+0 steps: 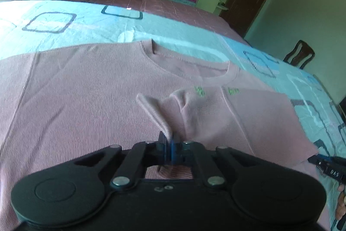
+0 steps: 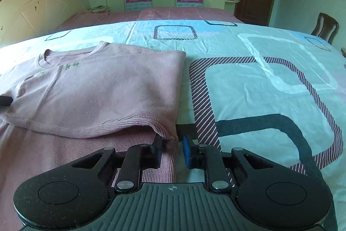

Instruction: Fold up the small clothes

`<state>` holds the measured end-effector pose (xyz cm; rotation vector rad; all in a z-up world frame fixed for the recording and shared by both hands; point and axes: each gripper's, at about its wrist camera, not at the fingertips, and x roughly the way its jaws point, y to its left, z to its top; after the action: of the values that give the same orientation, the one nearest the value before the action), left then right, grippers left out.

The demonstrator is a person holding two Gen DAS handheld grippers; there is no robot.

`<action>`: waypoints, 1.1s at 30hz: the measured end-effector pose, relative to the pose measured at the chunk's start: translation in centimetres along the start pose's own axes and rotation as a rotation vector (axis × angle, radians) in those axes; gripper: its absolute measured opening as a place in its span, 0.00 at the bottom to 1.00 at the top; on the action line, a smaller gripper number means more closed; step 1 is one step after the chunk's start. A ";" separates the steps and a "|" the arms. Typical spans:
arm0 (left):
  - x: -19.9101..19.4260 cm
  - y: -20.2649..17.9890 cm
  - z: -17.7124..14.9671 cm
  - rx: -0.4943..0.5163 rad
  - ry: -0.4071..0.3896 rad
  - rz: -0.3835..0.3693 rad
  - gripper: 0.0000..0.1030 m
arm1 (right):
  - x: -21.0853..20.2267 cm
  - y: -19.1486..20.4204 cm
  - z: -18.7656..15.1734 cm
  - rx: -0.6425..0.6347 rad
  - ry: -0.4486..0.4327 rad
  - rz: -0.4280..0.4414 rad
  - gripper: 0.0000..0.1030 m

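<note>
2 grippers grip the pink sweater: left gripper clamped shut, right gripper pinching its corner.

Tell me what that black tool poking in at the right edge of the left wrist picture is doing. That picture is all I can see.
Observer: That is the right gripper. A folded-over corner of the pink shirt sits between its fingers, though I cannot tell whether it is pinched.
Operator: Is there more shirt past it?
Observer: No. The fold's edge ends there, and only the patterned bedsheet lies to the right.
Operator: Does the folded part lie flat?
Observer: Mostly. Near that gripper the hem lifts off the layer beneath, with shadow under it.
</note>
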<state>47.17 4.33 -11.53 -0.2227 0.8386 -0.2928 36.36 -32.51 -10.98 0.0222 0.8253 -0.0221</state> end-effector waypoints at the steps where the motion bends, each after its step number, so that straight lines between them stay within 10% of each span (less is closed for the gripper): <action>1: -0.4 0.1 0.4 0.010 -0.020 0.010 0.04 | 0.2 -0.3 -0.1 -0.008 0.012 -0.007 0.19; 10: 0.7 0.2 -0.4 0.131 0.038 0.041 0.09 | -2.9 -0.7 0.8 0.015 -0.098 0.070 0.19; 13: 0.9 0.5 -0.4 0.101 0.036 0.046 0.11 | 1.0 -0.2 0.7 -0.004 0.056 0.086 0.18; 15: 0.5 0.8 0.0 0.088 0.035 0.061 0.20 | 1.0 -0.2 1.1 -0.031 0.062 0.081 0.18; 18: -2.0 1.0 0.5 0.074 -0.078 0.129 0.77 | -1.0 -1.2 2.4 0.023 -0.035 0.104 0.18; 22: -1.9 -2.0 1.1 0.149 -0.091 0.034 0.43 | 0.9 -0.2 4.9 0.028 -0.061 0.149 0.18; 25: 0.9 -5.2 0.5 0.237 -0.050 0.022 0.47 | 4.0 2.9 5.9 -0.026 -0.028 0.209 0.18; 28: 3.6 -6.4 0.2 0.265 -0.049 0.067 0.75 | 5.3 6.1 6.1 -0.099 -0.046 0.271 0.18; 33: 4.6 -3.4 0.7 0.250 -0.059 0.129 0.59 | 8.2 6.3 7.6 -0.180 -0.085 0.199 0.18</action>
<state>50.05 -0.38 -13.27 0.0561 0.7460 -0.2661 47.64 -26.52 -11.80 -0.0663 0.7347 0.2377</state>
